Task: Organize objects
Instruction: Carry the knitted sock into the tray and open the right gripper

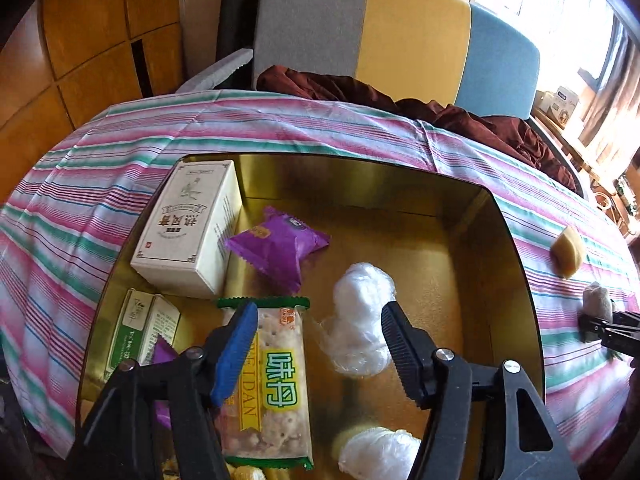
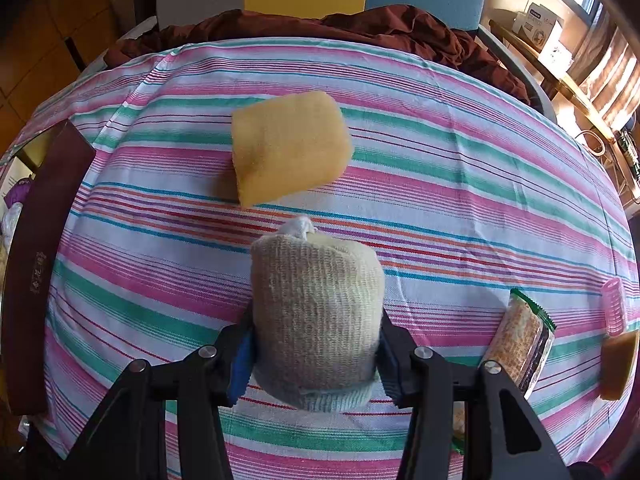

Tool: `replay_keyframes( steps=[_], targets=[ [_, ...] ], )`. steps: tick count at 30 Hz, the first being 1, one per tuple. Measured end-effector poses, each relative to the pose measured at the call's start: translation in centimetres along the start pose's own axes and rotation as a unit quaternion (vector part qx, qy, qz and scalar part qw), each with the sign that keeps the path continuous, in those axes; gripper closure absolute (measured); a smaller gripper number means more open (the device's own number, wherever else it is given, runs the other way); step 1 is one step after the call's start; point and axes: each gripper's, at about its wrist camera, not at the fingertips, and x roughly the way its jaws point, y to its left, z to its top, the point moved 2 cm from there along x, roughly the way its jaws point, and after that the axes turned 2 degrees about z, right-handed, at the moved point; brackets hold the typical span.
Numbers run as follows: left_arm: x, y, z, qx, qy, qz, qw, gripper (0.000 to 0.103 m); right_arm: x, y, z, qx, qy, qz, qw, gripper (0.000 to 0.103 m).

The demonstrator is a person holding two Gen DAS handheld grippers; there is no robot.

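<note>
One rolled sock (image 2: 316,320) is the item in hand: it sits upright between the pads of my right gripper (image 2: 316,364), which is clamped on its lower half, with its base on or just above the striped tablecloth (image 2: 460,168); which of the two I cannot tell. Its long axis runs from 6 o'clock to 12 o'clock in the right wrist view, in line with the fingers.

From the sock, the yellow sponge (image 2: 290,146) lies at 12 o'clock, near but apart. The gold-lined tin (image 2: 48,220) lies at 9 o'clock, its dark wall standing between the sock and the interior. A cracker pack (image 2: 520,344) leans at 3 o'clock, with a pink roller (image 2: 614,306) beyond it.

My judgement: the coming move is a carry toward 9 o'clock, and the sock must clear that wall before release.

My left gripper (image 1: 316,348) hangs over the tin with its jaws apart and nothing pressed between them. A clear-wrapped white bundle (image 1: 360,316) lies in the gap below, a long cracker packet (image 1: 272,380) under the left pad at 7 o'clock. A purple packet (image 1: 280,248) and a white box (image 1: 192,228) lie at 11 o'clock. The left gripper is nearer the tin; the right alone holds the sock.
</note>
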Motion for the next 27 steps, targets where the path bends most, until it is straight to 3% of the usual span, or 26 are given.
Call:
replay_keyframes(
  steps=[6, 12, 15, 22, 27],
  targets=[
    [-3.1, 0.7, -1.6, -0.008, -0.042, 0.012, 0.9990, 0.038, 0.1, 0.9, -0.2, -0.021, 0.003, 0.004, 1.000, 0.051],
    [-5.3, 1.7, -3.0, -0.015, -0.055, 0.008, 0.9983, 0.038, -0.3, 2.4, -0.6, -0.027, 0.014, 0.027, 0.999, 0.052],
    [-5.9, 2.0, -3.5, -0.006, -0.062, 0.015, 0.9979, 0.038, -1.6, 4.1, -0.6, -0.026, -0.004, 0.040, 0.999, 0.052],
    [-6.8, 3.4, -4.3, -0.022, -0.067, 0.018, 0.9974, 0.037, -7.0, 12.7, 0.2, -0.052, -0.075, 0.117, 0.989, 0.052],
    [-7.7, 4.2, -4.4, -0.024, -0.079, 0.024, 0.9963, 0.035, -8.2, 19.7, 1.1, -0.095, -0.087, 0.152, 0.980, 0.052]
  ],
)
